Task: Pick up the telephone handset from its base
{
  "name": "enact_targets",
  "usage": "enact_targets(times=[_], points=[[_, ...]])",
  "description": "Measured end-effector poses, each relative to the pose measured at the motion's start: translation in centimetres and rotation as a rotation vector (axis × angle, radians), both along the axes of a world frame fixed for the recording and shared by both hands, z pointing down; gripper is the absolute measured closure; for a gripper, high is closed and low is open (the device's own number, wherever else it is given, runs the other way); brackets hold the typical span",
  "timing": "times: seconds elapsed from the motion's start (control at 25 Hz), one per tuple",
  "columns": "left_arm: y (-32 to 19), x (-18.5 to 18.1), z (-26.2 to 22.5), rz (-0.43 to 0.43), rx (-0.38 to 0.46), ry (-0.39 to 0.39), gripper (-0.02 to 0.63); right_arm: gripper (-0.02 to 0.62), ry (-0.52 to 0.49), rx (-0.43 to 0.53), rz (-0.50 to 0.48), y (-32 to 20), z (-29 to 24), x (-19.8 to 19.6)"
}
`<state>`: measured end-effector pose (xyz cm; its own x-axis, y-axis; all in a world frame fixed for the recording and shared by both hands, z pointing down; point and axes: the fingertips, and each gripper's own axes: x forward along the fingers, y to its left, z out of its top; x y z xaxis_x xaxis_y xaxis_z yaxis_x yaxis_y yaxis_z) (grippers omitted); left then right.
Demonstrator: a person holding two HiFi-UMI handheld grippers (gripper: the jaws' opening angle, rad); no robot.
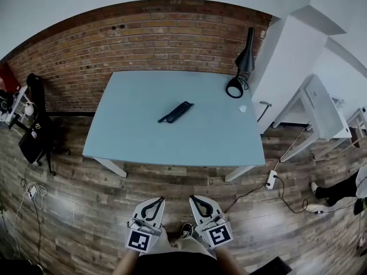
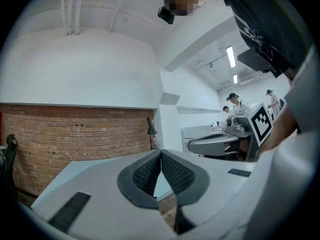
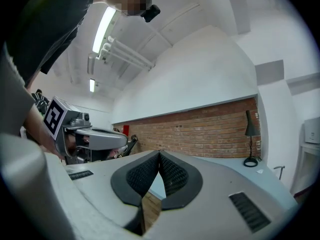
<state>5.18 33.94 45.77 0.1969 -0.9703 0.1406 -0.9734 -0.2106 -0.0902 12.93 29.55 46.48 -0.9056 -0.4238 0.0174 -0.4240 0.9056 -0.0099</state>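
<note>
The black telephone (image 1: 176, 112) lies slantwise near the middle of the pale blue table (image 1: 143, 136); at this distance I cannot tell its handset from its base. Both grippers hover over the wooden floor, well short of the table's near edge and pointing toward it. My left gripper (image 1: 161, 199) (image 2: 161, 152) is shut, pads together, nothing between them. My right gripper (image 1: 192, 198) (image 3: 159, 153) is shut too and holds nothing. In each gripper view the other gripper shows at the side, with the table edge and the brick wall beyond the jaws.
A black desk lamp (image 1: 243, 67) stands at the table's far right corner, with a small white scrap (image 1: 242, 108) near it. A white desk (image 1: 321, 110) stands to the right, and a power strip (image 1: 271, 180) with cables lies on the floor. Dark equipment (image 1: 34, 122) stands at left.
</note>
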Motion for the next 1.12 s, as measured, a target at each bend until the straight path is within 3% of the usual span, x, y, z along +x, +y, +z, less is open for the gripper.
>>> enact_targets(times=[0.24, 0.76, 1.12], points=[[-4.9, -2.7, 0.5, 0.012, 0.003, 0.036, 0.575, 0.571, 0.023, -0.003, 0.008, -4.2, 0.2, -3.0], [-14.2, -11.8, -0.2, 0.148, 0.056, 0.107, 0.575, 0.571, 0.105, 0.066, 0.050, -12.4, -2.7, -13.8], [-17.7, -15.1, 0.8, 0.152, 0.025, 0.118, 0.575, 0.571, 0.125, 0.035, 0.091, -15.3, -2.1, -15.4]])
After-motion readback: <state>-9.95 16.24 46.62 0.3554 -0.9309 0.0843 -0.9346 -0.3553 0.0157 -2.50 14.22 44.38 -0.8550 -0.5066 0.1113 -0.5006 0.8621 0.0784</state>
